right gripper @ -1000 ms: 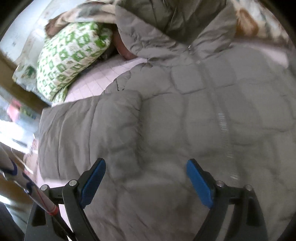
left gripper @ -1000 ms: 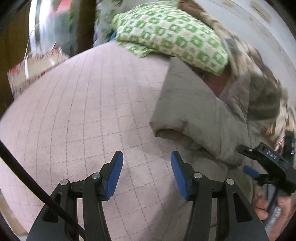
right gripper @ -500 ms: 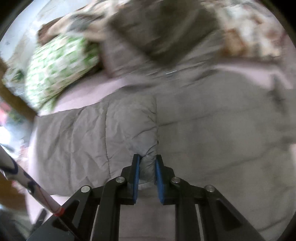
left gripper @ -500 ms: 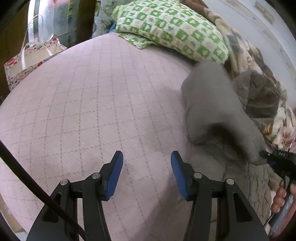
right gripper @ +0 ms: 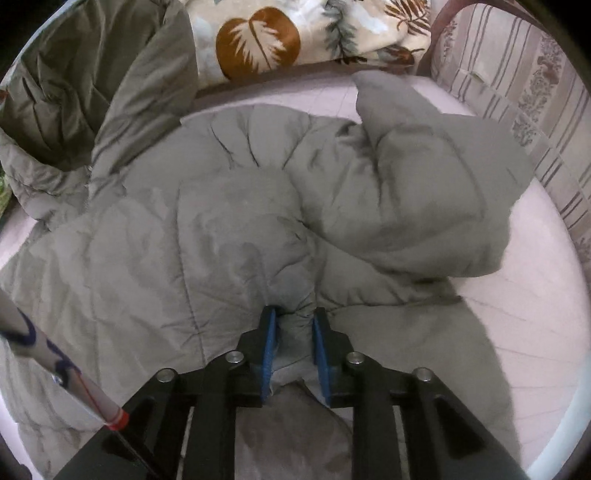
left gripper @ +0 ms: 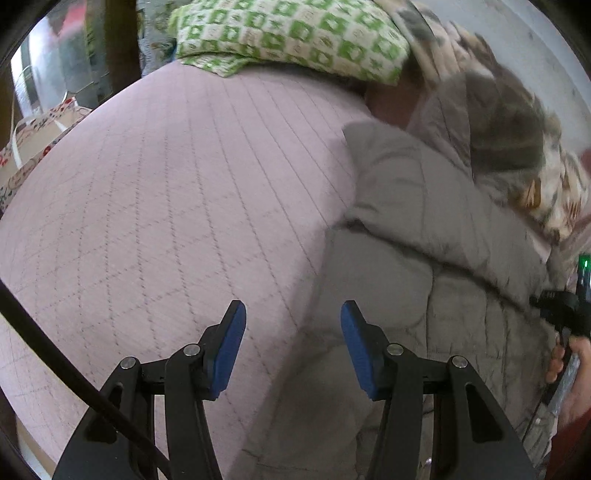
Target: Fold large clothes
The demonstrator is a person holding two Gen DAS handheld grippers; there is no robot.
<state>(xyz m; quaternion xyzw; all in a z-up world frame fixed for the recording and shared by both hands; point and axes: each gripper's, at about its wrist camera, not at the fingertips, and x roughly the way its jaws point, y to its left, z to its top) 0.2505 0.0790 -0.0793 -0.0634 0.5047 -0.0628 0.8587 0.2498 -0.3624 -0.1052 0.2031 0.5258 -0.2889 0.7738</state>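
Black fingers (left gripper: 192, 398) — blue pads (left gripper: 229, 347), silver screws

Place: a bedroom in a home
Bed: pink quilted mattress cover (left gripper: 155, 206) fills the view
Head end: green-and-white pillow (left gripper: 295, 33) at the far edge
Bedding: leaf-print blanket (right gripper: 295, 33) bunched along the far edge
Beside the bed: printed paper bag (left gripper: 33, 147); striped wallpaper (right gripper: 517, 85)

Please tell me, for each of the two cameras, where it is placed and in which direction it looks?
Left wrist: sits behind the open left gripper, looking across the pink bed cover toward the green pillow; the person's right hand shows at the edge.
Right wrist: sits behind the right gripper, looking down at the grey padded jacket, a fold pinched between its fingers.
Shared: the jacket and bed cover.
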